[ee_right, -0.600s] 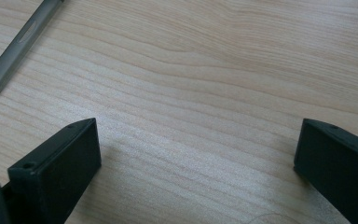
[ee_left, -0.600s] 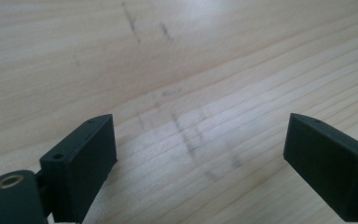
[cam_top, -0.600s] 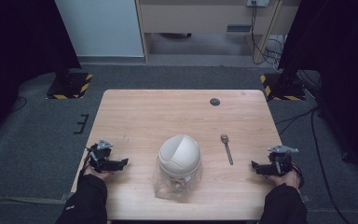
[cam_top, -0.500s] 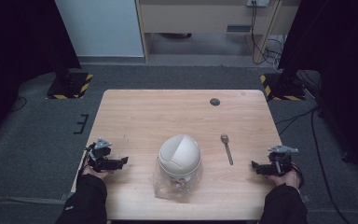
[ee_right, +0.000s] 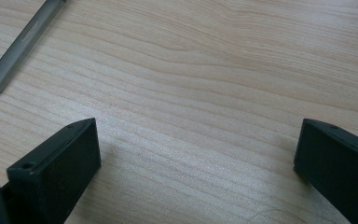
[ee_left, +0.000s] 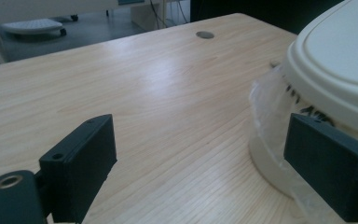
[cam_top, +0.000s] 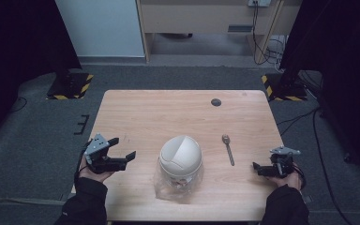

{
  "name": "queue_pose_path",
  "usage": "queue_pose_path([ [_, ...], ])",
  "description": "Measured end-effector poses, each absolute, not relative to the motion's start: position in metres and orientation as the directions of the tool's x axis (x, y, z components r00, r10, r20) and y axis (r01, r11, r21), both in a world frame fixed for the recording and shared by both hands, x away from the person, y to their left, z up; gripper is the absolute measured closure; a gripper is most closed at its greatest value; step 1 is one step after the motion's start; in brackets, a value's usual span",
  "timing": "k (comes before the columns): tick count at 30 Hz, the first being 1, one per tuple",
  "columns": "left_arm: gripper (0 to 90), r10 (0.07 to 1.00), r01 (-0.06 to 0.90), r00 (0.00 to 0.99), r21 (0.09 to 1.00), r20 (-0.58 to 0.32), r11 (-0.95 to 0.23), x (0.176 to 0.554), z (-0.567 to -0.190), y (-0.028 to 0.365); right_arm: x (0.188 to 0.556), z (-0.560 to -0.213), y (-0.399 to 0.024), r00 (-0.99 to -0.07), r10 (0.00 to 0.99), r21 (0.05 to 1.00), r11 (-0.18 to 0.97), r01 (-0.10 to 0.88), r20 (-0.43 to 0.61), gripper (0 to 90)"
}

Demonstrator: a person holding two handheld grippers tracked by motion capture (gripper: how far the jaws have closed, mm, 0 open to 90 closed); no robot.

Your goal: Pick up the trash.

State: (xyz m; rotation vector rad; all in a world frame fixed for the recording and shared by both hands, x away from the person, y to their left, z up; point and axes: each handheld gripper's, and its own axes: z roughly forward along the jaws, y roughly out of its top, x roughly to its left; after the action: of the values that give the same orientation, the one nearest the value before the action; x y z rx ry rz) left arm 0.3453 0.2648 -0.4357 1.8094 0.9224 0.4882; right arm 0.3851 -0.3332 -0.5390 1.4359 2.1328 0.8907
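- The left hand-held gripper [cam_top: 121, 154] rests at the near left of the tabletop [cam_top: 168, 112], its jaws spread wide with nothing between them, aimed toward the middle.
- The right hand-held gripper [cam_top: 258, 168] sits at the near right edge, jaws likewise wide and holding nothing; its own view looks down on bare wood, with the spoon handle [ee_right: 21, 46] off to one side.
- Between the two, near the front of the tabletop, stands a cream domed container [cam_top: 181, 156] set in a clear plastic bag [cam_top: 166, 187] that is bunched around its base.
- In the left gripper view, the container's lid [ee_left: 340, 60] rises just beyond one jaw, with the plastic [ee_left: 265, 107] clinging to the wall beneath the rim.
- Judging by the layout, the step in hand is the first reach toward the container, so the left hand-held gripper does well to come in level and low, aiming at the wall under the lid rim rather than at the loose film.
- A grip on plastic alone would likely slip or drag the bag, so the pads should meet something firm.
- The right hand-held gripper is best kept free to steady the container or to take the spoon [cam_top: 228, 149], which lies just to the right of the container, bowl end away.
- A small dark disc [cam_top: 216, 101] lies at the far side, well apart from everything.
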Motion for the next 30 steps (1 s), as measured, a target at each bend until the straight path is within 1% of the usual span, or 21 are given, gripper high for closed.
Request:
queue_pose_path([
  [3,8.5,0.753,0.341,0.654,0.917,-0.073,-0.206,0.34,-0.426,0.258,0.385,-0.539,-0.333,-0.381,0.925,0.707,0.263,0.657,0.01,0.6],
  [6,8.6,0.717,0.296,0.696,0.927,-0.043,-0.232,0.332,-0.416,0.248,0.385,-0.539,-0.333,-0.382,0.924,0.707,0.264,0.656,0.01,0.6],
  [11,8.6,0.663,0.253,0.749,0.927,-0.006,-0.278,0.322,-0.407,0.227,0.385,-0.539,-0.333,-0.382,0.924,0.707,0.264,0.656,0.009,0.6],
  [21,9.2,0.575,0.225,0.818,0.911,0.017,-0.347,0.314,-0.407,0.183,0.385,-0.539,-0.333,-0.38,0.925,0.706,0.265,0.657,0.007,0.5],
  [30,9.6,0.514,0.227,0.858,0.891,0.009,-0.394,0.323,-0.414,0.148,0.385,-0.539,-0.333,-0.379,0.926,0.706,0.264,0.657,0.006,0.5],
])
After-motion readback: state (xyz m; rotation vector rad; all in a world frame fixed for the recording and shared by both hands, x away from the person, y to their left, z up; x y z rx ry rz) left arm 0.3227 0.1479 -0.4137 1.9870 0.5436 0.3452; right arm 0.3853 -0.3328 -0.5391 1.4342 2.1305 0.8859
